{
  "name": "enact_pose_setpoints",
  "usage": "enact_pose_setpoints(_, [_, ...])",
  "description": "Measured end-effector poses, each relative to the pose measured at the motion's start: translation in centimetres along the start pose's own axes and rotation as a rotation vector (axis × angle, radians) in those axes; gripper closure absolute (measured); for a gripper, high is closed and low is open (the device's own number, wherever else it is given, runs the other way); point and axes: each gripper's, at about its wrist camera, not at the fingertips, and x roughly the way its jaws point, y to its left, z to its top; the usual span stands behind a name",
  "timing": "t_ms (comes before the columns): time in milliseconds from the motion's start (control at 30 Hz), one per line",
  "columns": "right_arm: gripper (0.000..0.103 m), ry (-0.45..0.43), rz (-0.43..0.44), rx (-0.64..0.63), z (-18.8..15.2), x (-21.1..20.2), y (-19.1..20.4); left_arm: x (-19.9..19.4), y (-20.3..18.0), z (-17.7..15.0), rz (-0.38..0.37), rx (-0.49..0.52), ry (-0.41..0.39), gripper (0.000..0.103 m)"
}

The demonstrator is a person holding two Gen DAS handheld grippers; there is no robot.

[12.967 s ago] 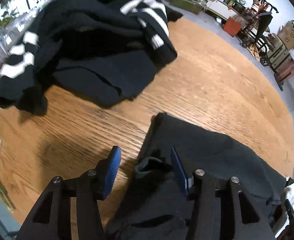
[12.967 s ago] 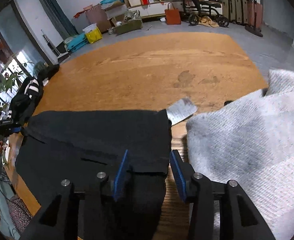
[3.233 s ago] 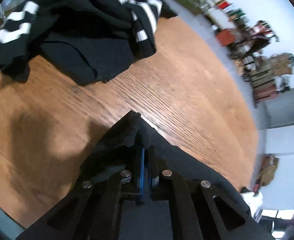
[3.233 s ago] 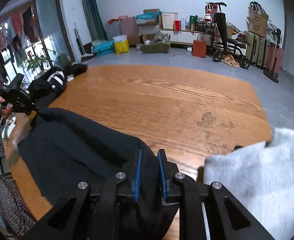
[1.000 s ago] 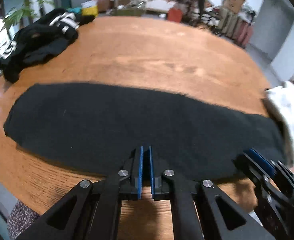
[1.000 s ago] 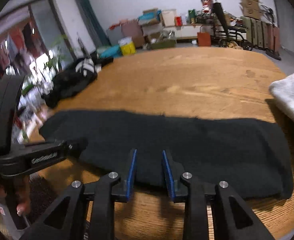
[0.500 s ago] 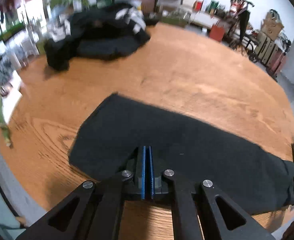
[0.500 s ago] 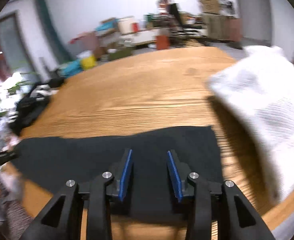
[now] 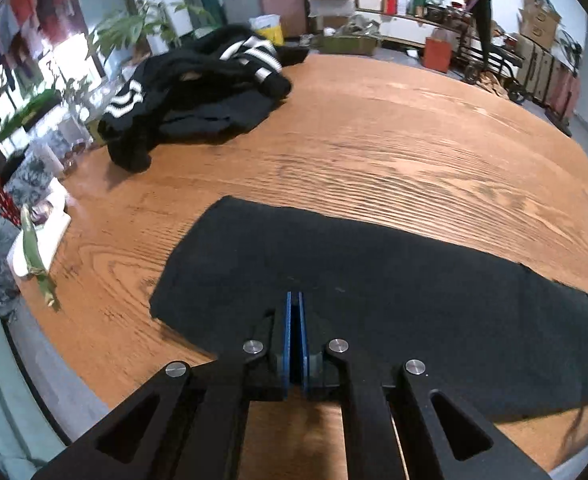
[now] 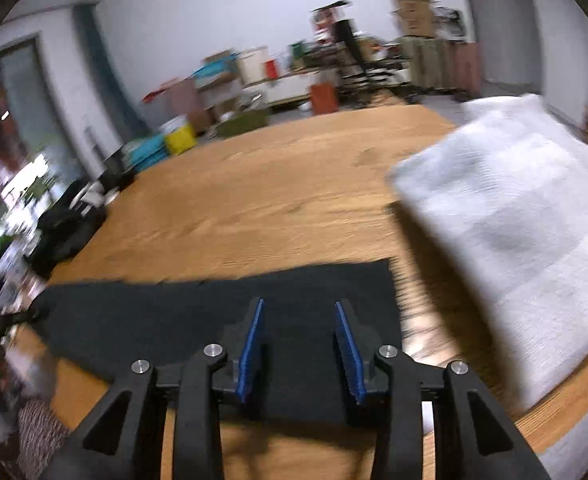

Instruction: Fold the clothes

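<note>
A black garment point(image 9: 373, 288) lies flat on the wooden table point(image 9: 413, 140) as a long folded strip. My left gripper point(image 9: 295, 308) hovers shut over the strip's near edge, close to its left end, with nothing seen between the pads. In the blurred right wrist view, my right gripper point(image 10: 297, 312) is open above the right end of the black garment point(image 10: 174, 316), whose cloth lies under and between the blue pads point(image 10: 250, 344).
A heap of black clothes with white stripes point(image 9: 198, 92) lies at the table's far left. A folded light grey garment point(image 10: 513, 240) sits just right of the strip. Plants and a white object point(image 9: 34, 248) crowd the table's left edge.
The garment, held up by both grippers 3 s ago, now lies flat. My left gripper has shifted towards its left end, still shut. My right gripper has opened wider and moved towards the right end.
</note>
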Motion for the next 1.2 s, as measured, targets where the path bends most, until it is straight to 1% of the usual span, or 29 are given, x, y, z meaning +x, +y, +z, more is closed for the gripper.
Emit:
enact_pose_setpoints(67, [0.064,0.035,-0.035,-0.038,-1.4,0.8,0.8,-0.6,-0.7,-0.6,-0.034,0.02,0.024,0.097])
enact_pose_setpoints(133, [0.065,0.02,-0.053,-0.065,-2.6,0.8,0.8,-1.3,-0.9,-1.4,-0.066,0.026,0.063,0.097])
enact_pose_setpoints(167, [0.065,0.013,-0.053,-0.069,-2.8,0.5,0.9,-1.6,-1.1,-1.7,-0.069,0.03,0.081,0.097])
enact_pose_setpoints(267, [0.062,0.003,-0.044,-0.065,-2.5,-0.7,1.5,-2.6,-1.3,-2.1,-0.089,0.023,0.102,0.097])
enact_pose_setpoints(333, [0.061,-0.015,-0.043,-0.057,-1.7,-1.9,1.8,-3.7,-1.1,-2.3,-0.143,0.007,0.106,0.097])
enact_pose_setpoints(400, [0.058,-0.062,-0.03,-0.051,-0.9,-4.4,2.3,-4.9,-0.9,-2.6,-0.209,-0.01,0.11,0.097])
enact_pose_setpoints(500, [0.046,-0.139,-0.019,-0.055,-0.2,-8.0,3.6,-7.0,-1.2,-3.1,-0.292,-0.011,0.121,0.097])
enact_pose_setpoints(533, [0.039,-0.141,-0.019,-0.057,0.0,-8.8,4.1,-7.5,-1.6,-3.1,-0.308,0.003,0.134,0.097])
enact_pose_setpoints(567, [0.035,-0.122,-0.026,-0.065,0.4,-9.1,4.8,-8.0,-1.9,-3.2,-0.323,0.017,0.148,0.097])
enact_pose_setpoints(600, [0.033,-0.095,-0.033,-0.074,0.7,-9.4,5.5,-8.4,-2.3,-3.2,-0.332,0.032,0.161,0.097])
enact_pose_setpoints(633, [0.033,-0.067,-0.033,-0.085,1.0,-9.6,6.1,-8.8,-2.7,-3.1,-0.333,0.045,0.169,0.097])
enact_pose_setpoints(700, [0.033,-0.04,0.011,-0.091,1.8,-10.1,7.2,-9.6,-3.3,-2.9,-0.312,0.068,0.164,0.097])
enact_pose_setpoints(733, [0.027,-0.04,0.036,-0.09,2.2,-10.4,7.7,-10.0,-3.6,-2.7,-0.295,0.079,0.156,0.095])
enact_pose_setpoints(767, [0.018,-0.056,0.047,-0.091,2.5,-10.7,8.1,-10.2,-3.9,-2.5,-0.283,0.088,0.146,0.088])
enact_pose_setpoints(800, [0.016,-0.078,0.05,-0.093,2.8,-11.0,8.5,-10.2,-3.8,-2.1,-0.281,0.09,0.135,0.082])
enact_pose_setpoints(833, [0.016,-0.098,0.045,-0.101,3.0,-11.2,8.9,-10.1,-3.8,-1.8,-0.28,0.093,0.124,0.069])
enact_pose_setpoints(867, [0.016,-0.108,0.038,-0.112,3.4,-11.0,9.2,-9.9,-3.7,-1.4,-0.282,0.091,0.116,0.059])
enact_pose_setpoints(900, [0.016,-0.112,0.033,-0.122,3.8,-10.7,9.3,-9.1,-3.1,-0.8,-0.296,0.08,0.123,0.058])
enact_pose_setpoints(933, [0.016,-0.105,0.035,-0.123,4.2,-10.2,9.2,-7.8,-2.1,-0.1,-0.319,0.05,0.15,0.058])
enact_pose_setpoints(1000, [0.016,-0.054,0.047,-0.096,4.9,-8.2,8.0,-4.5,1.1,1.3,-0.37,-0.067,0.246,0.058])
enact_pose_setpoints(1033, [0.016,-0.024,0.045,-0.083,5.2,-7.2,7.4,-3.1,2.5,1.8,-0.372,-0.119,0.283,0.064])
enact_pose_setpoints(1067, [0.02,0.025,0.032,-0.063,5.3,-5.7,6.6,-1.6,4.1,2.4,-0.361,-0.173,0.317,0.081])
enact_pose_setpoints(1100, [0.024,0.071,0.021,-0.047,5.5,-4.3,5.8,-0.3,5.6,3.0,-0.357,-0.221,0.345,0.085])
enact_pose_setpoints(1133, [0.034,0.112,0.03,-0.03,5.6,-3.0,5.3,0.7,6.6,3.5,-0.378,-0.258,0.367,0.089])
enact_pose_setpoints(1167, [0.051,0.154,0.049,-0.011,5.7,-1.5,4.8,1.6,7.4,4.1,-0.412,-0.294,0.394,0.094])
enact_pose_setpoints(1200, [0.059,0.182,0.055,0.001,5.6,-0.6,4.3,2.1,7.6,4.6,-0.421,-0.305,0.408,0.095])
